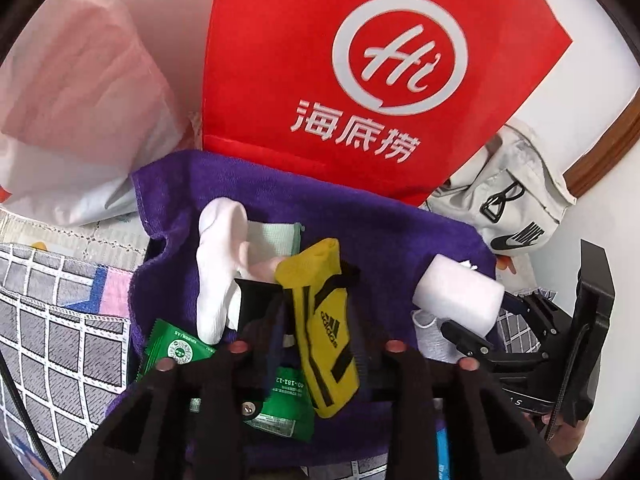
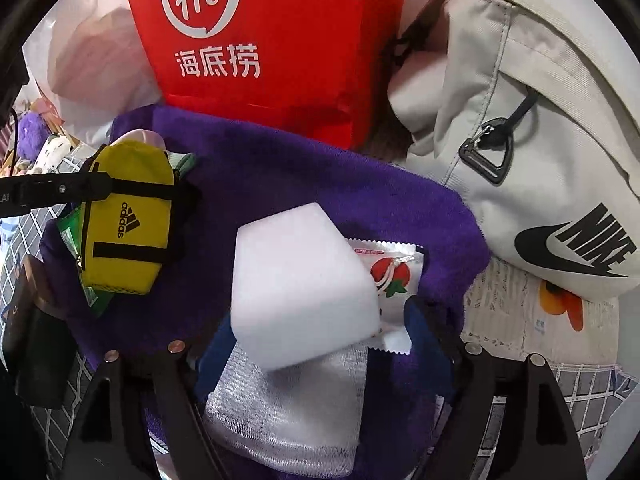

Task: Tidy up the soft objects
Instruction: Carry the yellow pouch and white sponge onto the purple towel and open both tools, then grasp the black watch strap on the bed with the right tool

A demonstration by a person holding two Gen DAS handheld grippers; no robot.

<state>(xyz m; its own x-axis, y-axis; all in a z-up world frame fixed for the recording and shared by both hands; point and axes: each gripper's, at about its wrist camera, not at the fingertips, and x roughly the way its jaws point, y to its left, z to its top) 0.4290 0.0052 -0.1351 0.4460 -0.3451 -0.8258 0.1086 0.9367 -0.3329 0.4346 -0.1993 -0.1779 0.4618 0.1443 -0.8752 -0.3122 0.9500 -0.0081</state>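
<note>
On purple towel [image 1: 360, 208]: yellow sock [image 1: 320, 320], white sock [image 1: 216, 276], white foam block [image 2: 300, 280], green packets [image 1: 176, 348].
Left tongs [image 1: 316, 344]: partly parted around the yellow sock; pad contact unclear.
Right tongs [image 2: 320, 332]: wide apart, foam block between, pads not visibly pressing.
Behind towel: red bag [image 1: 340, 60], grey Nike bag [image 2: 540, 140].

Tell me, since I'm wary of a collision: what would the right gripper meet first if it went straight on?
Most likely the white foam block, which sits between the right gripper's open fingers, on the purple towel; depth is unclear.
</note>
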